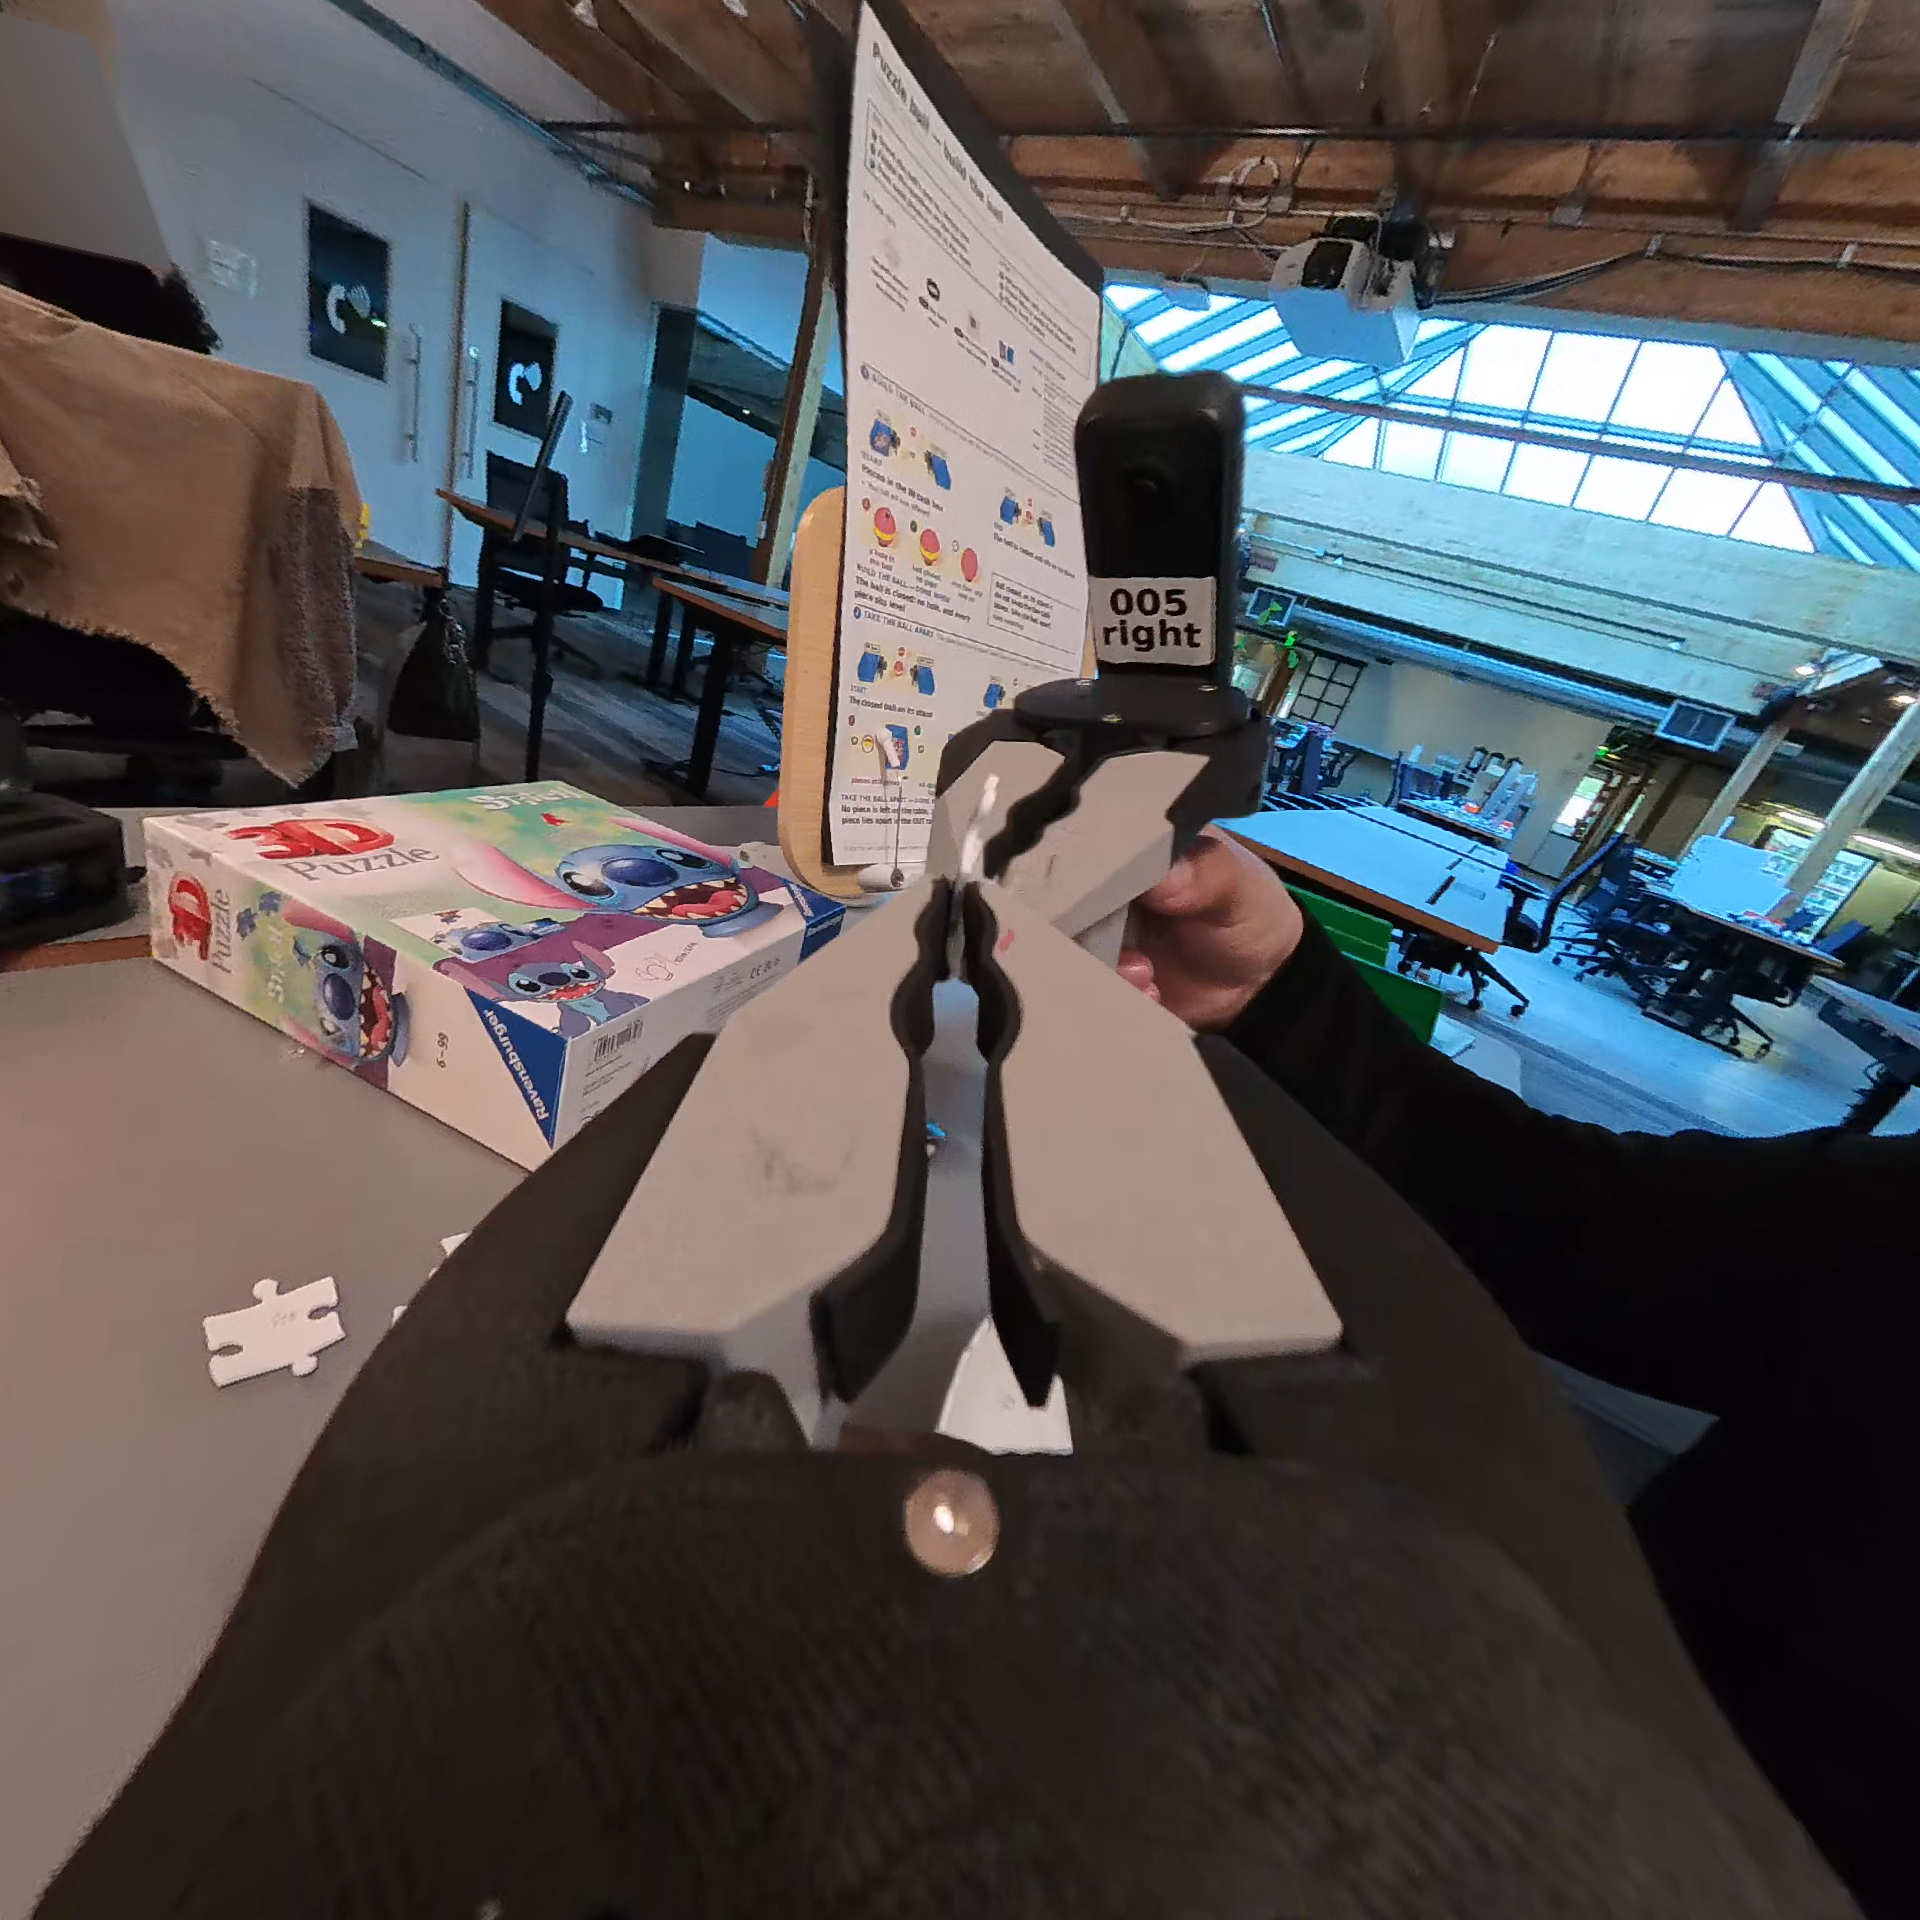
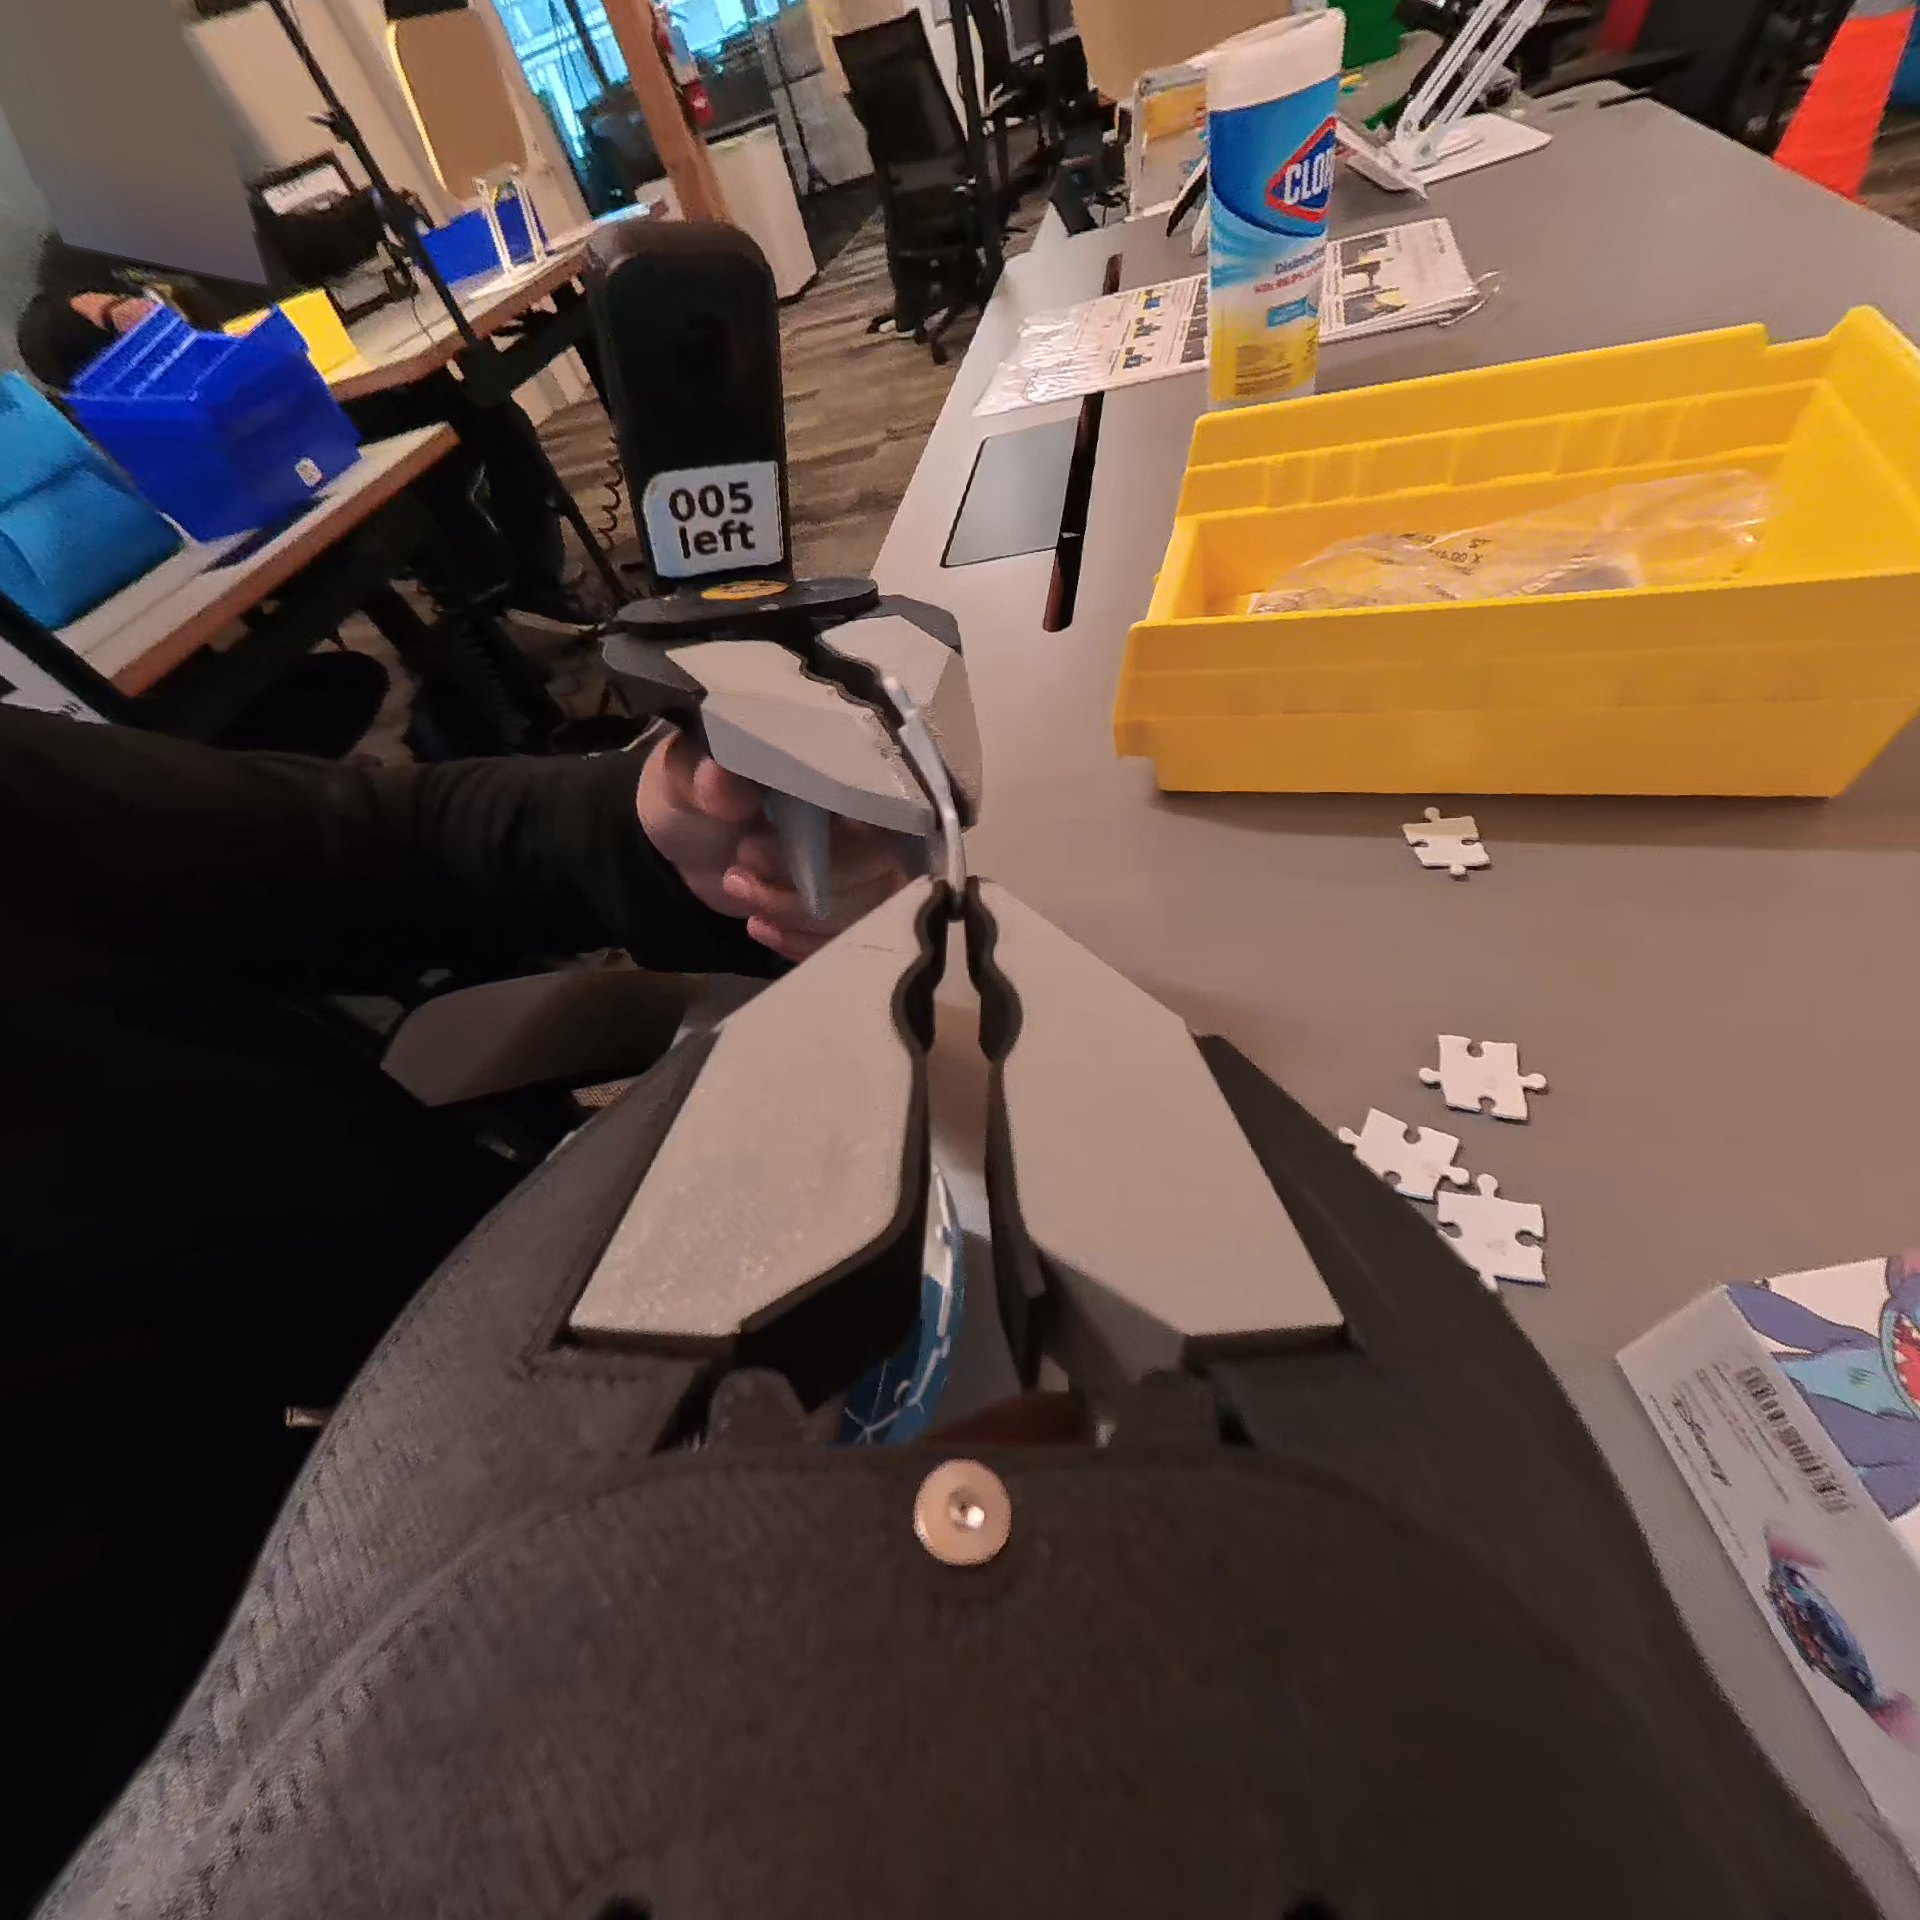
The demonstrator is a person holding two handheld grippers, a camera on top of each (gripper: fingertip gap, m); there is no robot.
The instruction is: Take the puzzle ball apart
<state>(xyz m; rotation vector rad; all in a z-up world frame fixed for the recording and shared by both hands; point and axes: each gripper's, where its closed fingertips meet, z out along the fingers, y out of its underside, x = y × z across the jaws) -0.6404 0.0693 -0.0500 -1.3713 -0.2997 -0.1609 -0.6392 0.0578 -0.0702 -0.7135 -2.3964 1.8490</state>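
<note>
Box (image 1: 457, 935): my left view shows it lying flat at the left of the grey table (image 1: 156, 1195), closed, so I cannot tell what is in it; in my right view one corner shows at the lower right.
Loose piece (image 1: 272, 1330): white side up on the table, in front of the box and apart from it.
Sheet (image 1: 956, 499): stands upright on a wooden stand behind the box.
Left claw (image 1: 958, 920): pinched together on the near end of a thin curved white piece (image 1: 977, 842), held up above the table.
Right claw (image 2: 954, 896): tips closed on the other end of the same piece (image 2: 925, 753); the two claws meet tip to tip, and I think it is two pieces joined, though the edge-on view is poor.
Puzzle ball: a blue curved bit (image 2: 930, 1320) shows through the gap low between my right fingers; how much of the ball is left I cannot tell.
Three pieces (image 2: 1449, 1174): white side up, to the right of my right claw, two touching, one just beside.
Single piece (image 2: 1446, 842): just in front of the bin.
Bin (image 2: 1455, 717): yellow, open top, holds a clear plastic bag (image 2: 1507, 540); its near wall stands well in from the table edge.
Canister (image 2: 1270, 208): upright behind the bin.
Room: bare grey table between the bin and my claws; the table's left edge runs close by my left hand (image 2: 717, 831).
</note>
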